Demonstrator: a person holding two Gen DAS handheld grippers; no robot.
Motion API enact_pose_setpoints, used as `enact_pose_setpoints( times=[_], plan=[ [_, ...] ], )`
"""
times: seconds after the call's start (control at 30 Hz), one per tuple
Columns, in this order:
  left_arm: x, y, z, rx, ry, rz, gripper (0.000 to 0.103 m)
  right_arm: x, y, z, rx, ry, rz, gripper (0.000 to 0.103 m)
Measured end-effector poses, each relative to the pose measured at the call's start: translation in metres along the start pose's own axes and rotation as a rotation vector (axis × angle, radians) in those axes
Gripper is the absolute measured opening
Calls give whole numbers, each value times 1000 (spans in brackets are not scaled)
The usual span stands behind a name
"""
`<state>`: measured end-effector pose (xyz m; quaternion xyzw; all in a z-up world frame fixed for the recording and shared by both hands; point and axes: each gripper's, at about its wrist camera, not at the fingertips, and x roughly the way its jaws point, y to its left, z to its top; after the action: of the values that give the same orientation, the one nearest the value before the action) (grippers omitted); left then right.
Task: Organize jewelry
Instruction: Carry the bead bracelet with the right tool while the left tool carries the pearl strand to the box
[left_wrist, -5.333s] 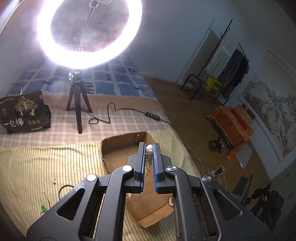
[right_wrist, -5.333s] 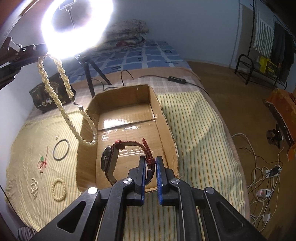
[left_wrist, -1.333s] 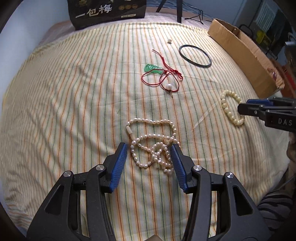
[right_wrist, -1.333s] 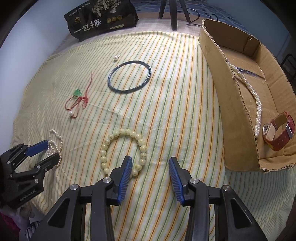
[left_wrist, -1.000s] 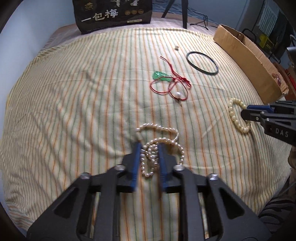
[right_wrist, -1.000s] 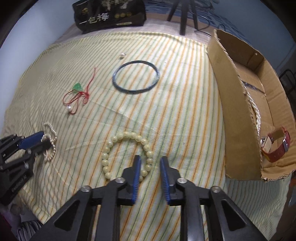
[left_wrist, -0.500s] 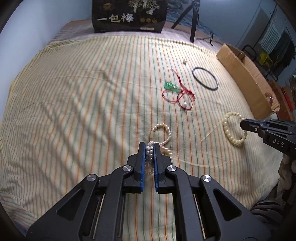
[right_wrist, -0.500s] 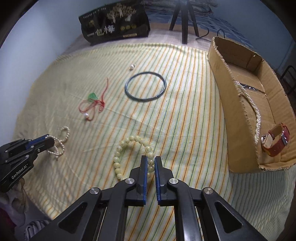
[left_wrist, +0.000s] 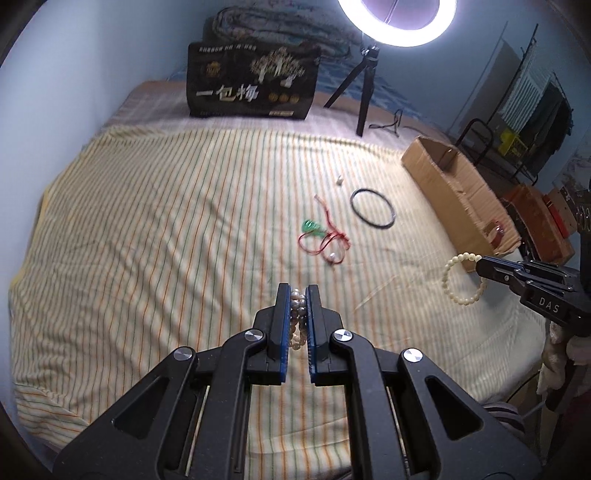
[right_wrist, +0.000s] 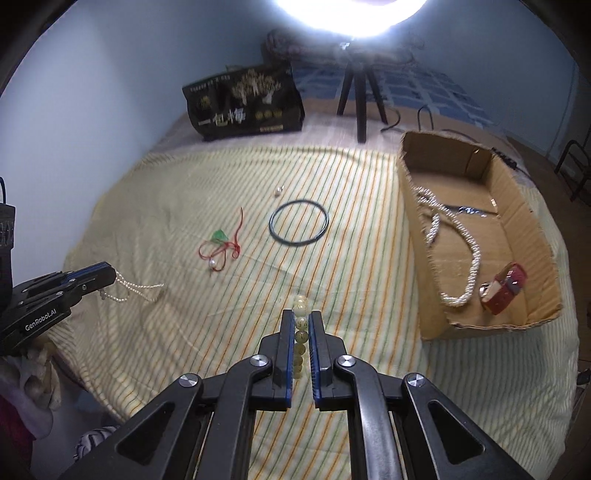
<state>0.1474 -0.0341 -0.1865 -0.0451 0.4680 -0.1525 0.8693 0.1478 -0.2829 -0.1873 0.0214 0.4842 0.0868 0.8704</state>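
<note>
Left claw (left_wrist: 298, 291): pinching pearl necklace (left_wrist: 297, 301). Right claw (right_wrist: 301, 317): pinching bead bracelet (right_wrist: 300, 309). Cardboard box (right_wrist: 413, 206) at two o'clock on the bed (right_wrist: 184, 184).

We have both grippers angled steeply down. Our left gripper (left_wrist: 297, 291) has its blue pads (left_wrist: 282, 325) pressed nearly together, clamped on something small between them; its black arms fan out toward the near edge of its own wrist view. From the right wrist view it comes in at the left edge (right_wrist: 107, 275), tips pointing right, also pinched tight. Our right gripper (right_wrist: 300, 319) is likewise squeezed onto something held between its pads (right_wrist: 288, 350). In the left wrist view it enters from the right edge (left_wrist: 482, 266), tips pointing left. The two grippers sit well apart, side by side.
</note>
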Motion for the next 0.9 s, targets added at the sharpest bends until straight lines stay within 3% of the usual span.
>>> enact_pose_setpoints(
  times=[0.37,0.9],
  plan=[
    [-26,-34,24,54,-64,-55,5,-57,-26,6,20,-113,-22,5],
    [-24,-100,66,128,-112,-146,5,-92,-85,25,84,-204,-86,5]
  ],
)
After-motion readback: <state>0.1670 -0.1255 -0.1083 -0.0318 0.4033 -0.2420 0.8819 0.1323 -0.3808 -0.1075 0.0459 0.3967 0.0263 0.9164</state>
